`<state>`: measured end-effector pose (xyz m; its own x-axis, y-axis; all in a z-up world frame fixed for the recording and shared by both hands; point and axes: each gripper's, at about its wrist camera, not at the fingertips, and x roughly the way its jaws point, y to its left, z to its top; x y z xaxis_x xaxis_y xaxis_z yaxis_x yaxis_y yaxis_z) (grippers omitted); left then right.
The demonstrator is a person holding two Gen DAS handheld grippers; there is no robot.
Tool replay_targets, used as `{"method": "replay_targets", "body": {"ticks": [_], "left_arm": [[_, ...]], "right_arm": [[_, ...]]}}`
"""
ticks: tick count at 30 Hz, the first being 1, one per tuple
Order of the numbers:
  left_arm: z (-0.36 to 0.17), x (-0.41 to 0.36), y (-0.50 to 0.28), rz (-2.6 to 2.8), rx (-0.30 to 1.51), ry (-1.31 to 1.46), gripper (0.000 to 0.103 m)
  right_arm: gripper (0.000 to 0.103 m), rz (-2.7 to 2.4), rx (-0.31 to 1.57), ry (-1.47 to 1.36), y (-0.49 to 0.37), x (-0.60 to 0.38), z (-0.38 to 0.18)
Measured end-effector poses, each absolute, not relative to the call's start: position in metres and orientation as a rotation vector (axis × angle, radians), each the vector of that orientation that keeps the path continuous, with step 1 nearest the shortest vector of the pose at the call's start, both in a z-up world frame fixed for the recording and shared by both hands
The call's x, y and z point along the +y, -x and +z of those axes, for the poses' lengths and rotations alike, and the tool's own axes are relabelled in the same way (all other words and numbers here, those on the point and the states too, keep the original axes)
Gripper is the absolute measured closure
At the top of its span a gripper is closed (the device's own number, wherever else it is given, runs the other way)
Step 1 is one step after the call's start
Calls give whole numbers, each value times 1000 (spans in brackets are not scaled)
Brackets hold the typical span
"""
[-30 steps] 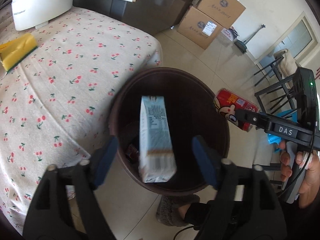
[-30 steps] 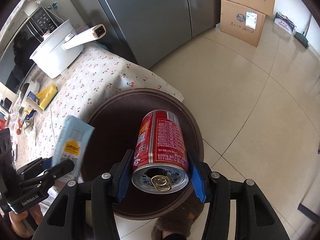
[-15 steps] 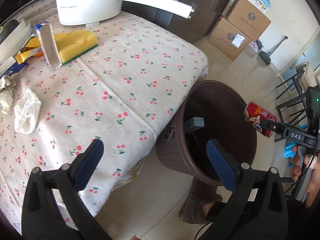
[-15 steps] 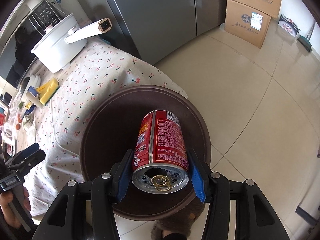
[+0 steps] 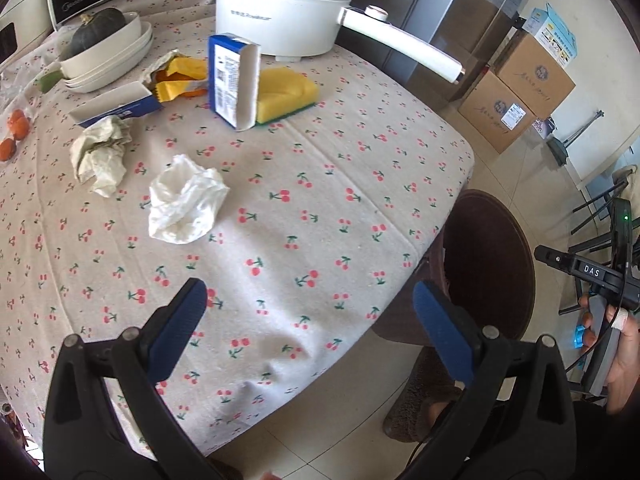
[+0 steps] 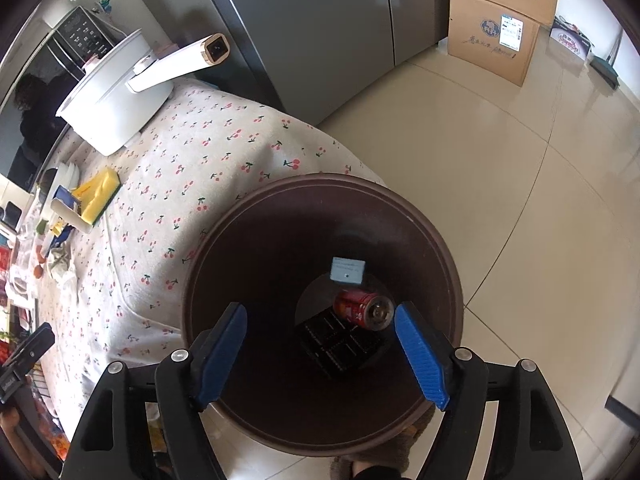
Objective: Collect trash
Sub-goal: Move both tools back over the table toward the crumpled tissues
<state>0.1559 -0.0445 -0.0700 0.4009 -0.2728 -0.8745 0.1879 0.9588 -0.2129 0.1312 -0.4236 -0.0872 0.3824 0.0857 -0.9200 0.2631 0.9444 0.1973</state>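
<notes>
My left gripper [image 5: 310,320] is open and empty above the near edge of the cherry-print table [image 5: 320,216]. On the table lie a white crumpled tissue [image 5: 184,200], a beige crumpled napkin [image 5: 102,152], a blue-and-white carton [image 5: 234,80], a flattened carton [image 5: 116,106] and a yellow wrapper [image 5: 180,76]. My right gripper [image 6: 320,344] is open and empty over the brown bin [image 6: 448,272]. In the bin lie a red can [image 6: 362,308], a light-blue carton [image 6: 347,270] and a dark tray [image 6: 340,344]. The bin also shows in the left wrist view [image 5: 492,264].
A white electric pot [image 5: 288,4] with a long handle, a yellow sponge [image 5: 286,94], stacked white dishes [image 5: 108,60] holding a dark squash, and oranges [image 5: 14,132] sit on the table. Cardboard boxes [image 6: 500,28] and a grey fridge [image 6: 320,32] stand behind. Chairs [image 5: 600,208] stand right.
My right gripper has opened and the red can has dropped into the bin. My left gripper, open after dropping the light-blue carton, has swung left from the bin to over the table.
</notes>
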Motion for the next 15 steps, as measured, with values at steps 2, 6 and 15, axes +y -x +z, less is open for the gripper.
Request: {"method": "replay_targets", "body": {"ticks": [2,6,15], "left_arm": [[-68,-33,-156,-274,1119,92,1],[-66,-6,-154,-234,1112,102,1],[-69,57,-150,-132,1113,134,1]], "right_arm": [[24,-109,1180,-319,-135,-413,-86],[23,-90,1181,-286,-143,-390,-84],[22,-17,1171,-216,-170,-320,-77]]}}
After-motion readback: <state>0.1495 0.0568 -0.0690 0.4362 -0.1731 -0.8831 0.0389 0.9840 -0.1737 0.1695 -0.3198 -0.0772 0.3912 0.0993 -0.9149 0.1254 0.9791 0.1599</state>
